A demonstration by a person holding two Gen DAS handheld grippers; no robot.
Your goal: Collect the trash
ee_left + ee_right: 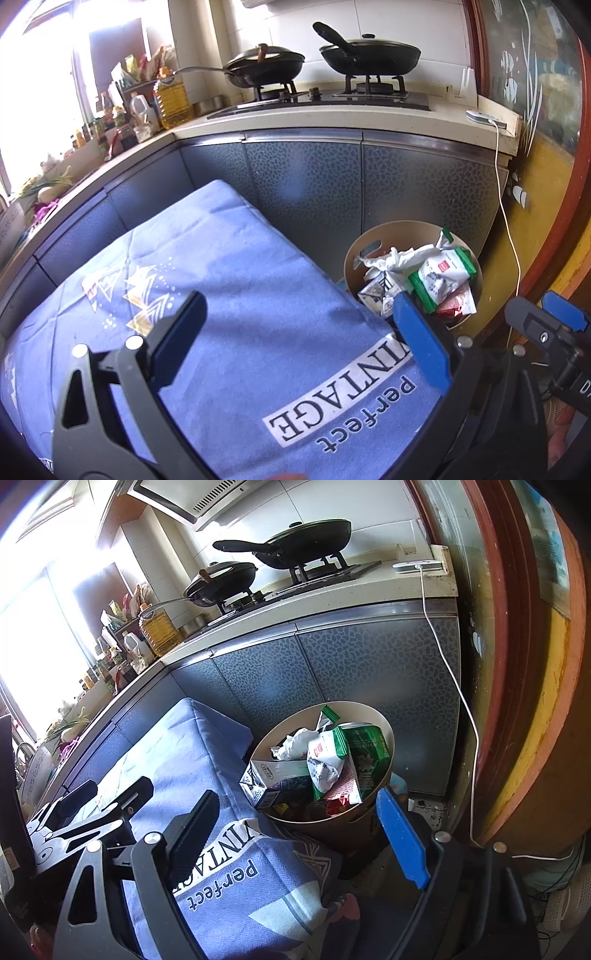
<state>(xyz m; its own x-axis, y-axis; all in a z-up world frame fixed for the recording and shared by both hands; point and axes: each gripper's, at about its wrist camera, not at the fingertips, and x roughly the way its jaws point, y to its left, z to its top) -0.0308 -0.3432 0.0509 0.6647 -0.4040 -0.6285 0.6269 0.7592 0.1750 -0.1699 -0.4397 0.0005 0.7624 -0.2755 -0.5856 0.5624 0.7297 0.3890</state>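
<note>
Trash (325,760) piled in the bin (384,738), centre-right of frame, beside the blue cloth (229,295). Left gripper (295,354) and right gripper (295,830) both wide open, empty. Probably done; check the floor for strays.

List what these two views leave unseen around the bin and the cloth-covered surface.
- Bottom of the trash bin: both views, buried under wrappers and a carton.
- Bin base and floor beside it: left wrist view, hidden by the blue cloth and the left gripper.
- What lies under the cloth: covered in both views.
- Small print on the green-and-white wrapper: too small to read.
- Near end of the cloth: cut off by the right gripper.
</note>
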